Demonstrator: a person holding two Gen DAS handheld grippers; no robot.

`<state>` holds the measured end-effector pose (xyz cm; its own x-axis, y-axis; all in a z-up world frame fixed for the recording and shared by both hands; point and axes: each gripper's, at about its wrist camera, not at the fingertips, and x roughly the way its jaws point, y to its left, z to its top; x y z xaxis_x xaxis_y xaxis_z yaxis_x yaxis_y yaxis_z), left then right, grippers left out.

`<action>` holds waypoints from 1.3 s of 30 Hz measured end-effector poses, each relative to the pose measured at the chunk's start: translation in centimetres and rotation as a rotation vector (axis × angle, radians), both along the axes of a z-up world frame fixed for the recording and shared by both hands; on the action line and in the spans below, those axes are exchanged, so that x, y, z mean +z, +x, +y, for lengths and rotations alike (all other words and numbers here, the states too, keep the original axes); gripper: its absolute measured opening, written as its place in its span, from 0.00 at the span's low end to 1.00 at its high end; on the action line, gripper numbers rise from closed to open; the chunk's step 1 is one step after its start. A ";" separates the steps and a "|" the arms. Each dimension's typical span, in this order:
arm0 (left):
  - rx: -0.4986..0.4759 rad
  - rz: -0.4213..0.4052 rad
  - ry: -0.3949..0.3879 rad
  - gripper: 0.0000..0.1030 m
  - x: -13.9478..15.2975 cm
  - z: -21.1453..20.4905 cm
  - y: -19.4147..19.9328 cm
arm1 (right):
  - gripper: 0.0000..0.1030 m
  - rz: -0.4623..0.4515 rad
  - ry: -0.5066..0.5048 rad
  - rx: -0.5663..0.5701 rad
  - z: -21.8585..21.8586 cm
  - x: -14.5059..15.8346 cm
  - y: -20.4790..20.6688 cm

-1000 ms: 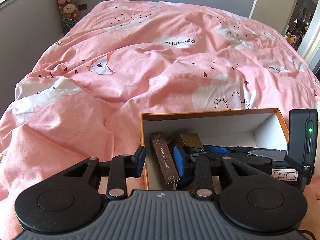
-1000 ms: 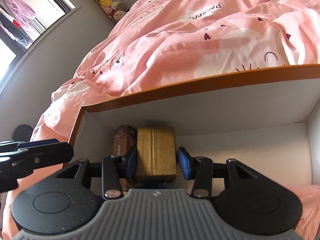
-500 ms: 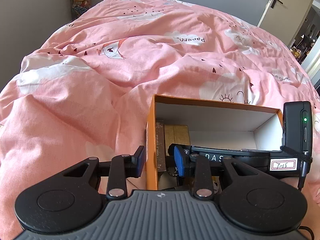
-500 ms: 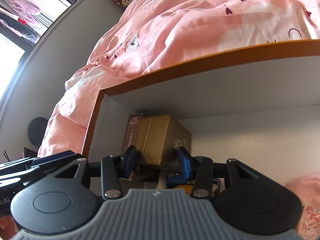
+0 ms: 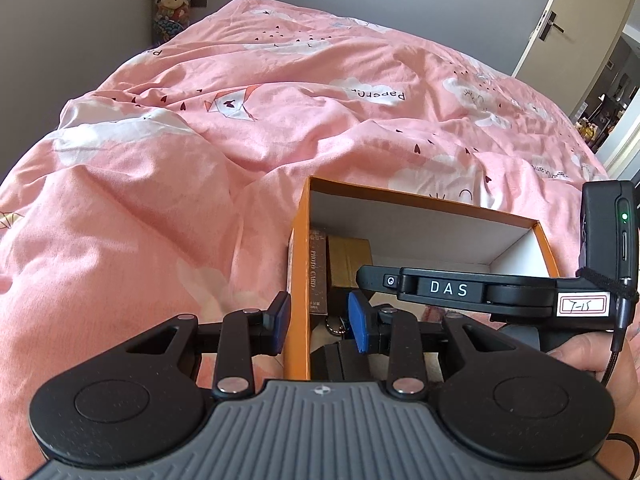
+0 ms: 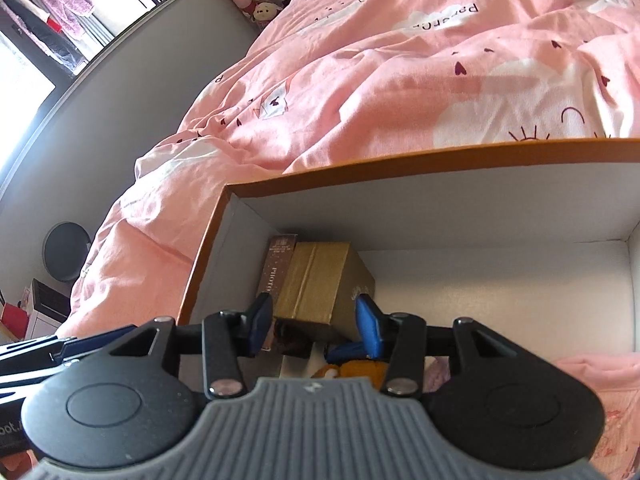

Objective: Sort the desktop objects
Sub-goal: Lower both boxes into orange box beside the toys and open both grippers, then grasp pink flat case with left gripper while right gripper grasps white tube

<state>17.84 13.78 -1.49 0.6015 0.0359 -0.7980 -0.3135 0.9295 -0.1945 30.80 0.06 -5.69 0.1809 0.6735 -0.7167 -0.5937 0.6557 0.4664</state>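
Left claw (image 5: 319,322): blue pads spread, straddling the left wall of the orange cardboard box with white inside (image 5: 420,206). One pad is outside and one inside, and a gap shows on each side of the wall, so there is no pinch. The box sits on the pink printed duvet (image 5: 160,200), open side up, at 5 o'clock in the left wrist view. Right claw (image 6: 316,326): pads part spread over the box interior, with the near end of the gold rectangular carton (image 6: 316,280) at 12 o'clock from the tips. Pad contact with the carton cannot be told from either view. The gold carton leans in the box's far left corner, touching the slim brown "PHOTO CARD" box (image 6: 276,268) at its 9 o'clock, which stands against the left wall. Small dark, blue and orange items lie at 6 o'clock under the right claw, unidentified. A hand (image 5: 580,356) shows at 4 o'clock in the left view. Plush toys (image 5: 172,0) sit at 11 o'clock beyond the bed.
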 end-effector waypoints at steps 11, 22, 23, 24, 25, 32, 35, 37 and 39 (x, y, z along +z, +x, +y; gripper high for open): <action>0.011 -0.135 0.001 0.36 3.2 -2.9 -6.8 | 0.53 -0.176 0.098 0.070 -7.1 5.0 -6.5; -0.239 0.032 -0.032 0.36 -0.3 -8.1 -10.3 | 0.52 -0.184 -0.013 0.206 -14.8 4.7 -14.6; -0.265 0.060 -0.033 0.36 -1.1 -8.8 -10.5 | 0.52 -0.181 -0.042 0.227 -15.2 4.4 -15.5; -0.285 0.088 -0.033 0.36 -1.9 -9.4 -10.8 | 0.52 -0.181 -0.077 0.242 -15.8 3.9 -16.4; -0.305 0.113 -0.035 0.36 -2.7 -10.0 -11.0 | 0.52 -0.182 -0.110 0.245 -16.4 3.5 -17.1; -0.389 0.217 -0.124 0.36 -6.8 -12.6 -12.2 | 0.46 -0.088 -0.260 0.154 -20.2 -0.5 -17.8; -0.424 0.258 -0.102 0.36 -7.7 -13.5 -12.5 | 0.46 0.000 -0.253 0.142 -21.2 -1.6 -18.1; -0.445 0.268 -0.082 0.36 -7.8 -14.0 -12.7 | 0.46 0.021 -0.257 0.147 -21.6 -1.8 -18.7; -0.468 0.283 -0.087 0.36 -7.9 -14.3 -12.9 | 0.46 0.039 -0.263 0.156 -21.8 -1.8 -19.1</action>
